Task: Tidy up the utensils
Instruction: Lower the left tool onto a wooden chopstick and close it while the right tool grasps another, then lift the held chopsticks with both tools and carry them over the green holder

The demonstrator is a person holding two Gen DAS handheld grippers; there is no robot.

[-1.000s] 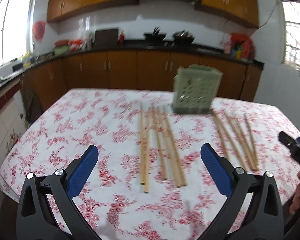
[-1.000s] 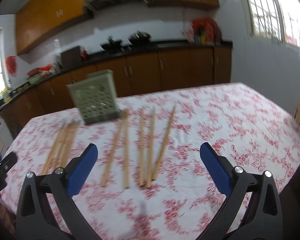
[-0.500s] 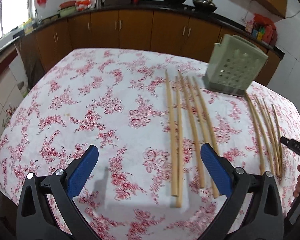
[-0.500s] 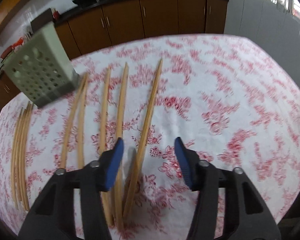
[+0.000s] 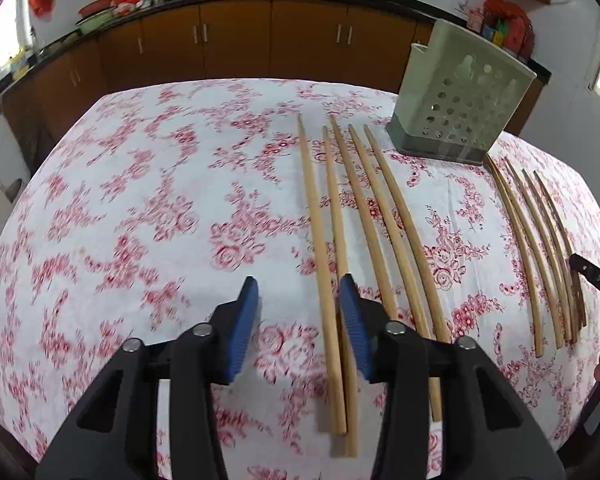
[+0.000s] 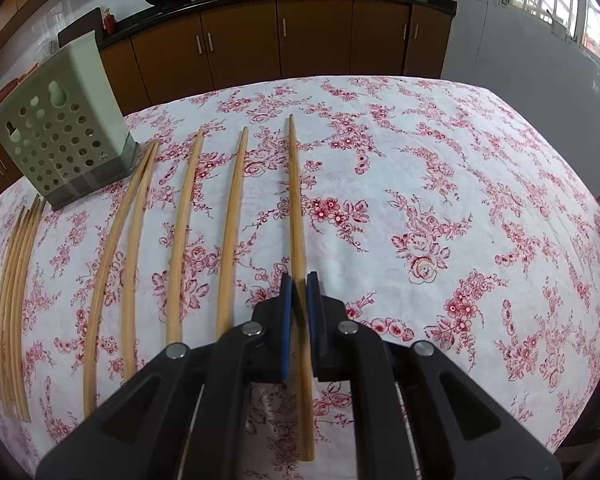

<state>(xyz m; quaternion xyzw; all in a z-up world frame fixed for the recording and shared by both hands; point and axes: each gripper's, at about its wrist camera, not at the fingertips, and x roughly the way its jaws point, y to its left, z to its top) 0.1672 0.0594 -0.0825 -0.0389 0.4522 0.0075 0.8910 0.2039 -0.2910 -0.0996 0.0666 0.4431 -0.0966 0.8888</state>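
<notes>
Several long wooden chopsticks lie on the floral tablecloth in front of a pale green perforated utensil holder (image 5: pixel 458 92), which also shows in the right wrist view (image 6: pixel 64 128). My left gripper (image 5: pixel 299 310) is partly open, low over the cloth, with the leftmost chopstick (image 5: pixel 320 264) between its blue pads; the pads stand apart from it. My right gripper (image 6: pixel 299 312) is shut on the rightmost chopstick (image 6: pixel 297 216), near its thick end, which still rests on the table.
A second bundle of chopsticks (image 5: pixel 540 248) lies right of the holder; it also shows in the right wrist view (image 6: pixel 16 280). The table's near edge is just below both grippers. Kitchen cabinets (image 6: pixel 284 40) stand behind the table.
Both grippers came down toward the table. The left one narrowed around the leftmost chopstick. The right one closed from half open onto the rightmost chopstick.
</notes>
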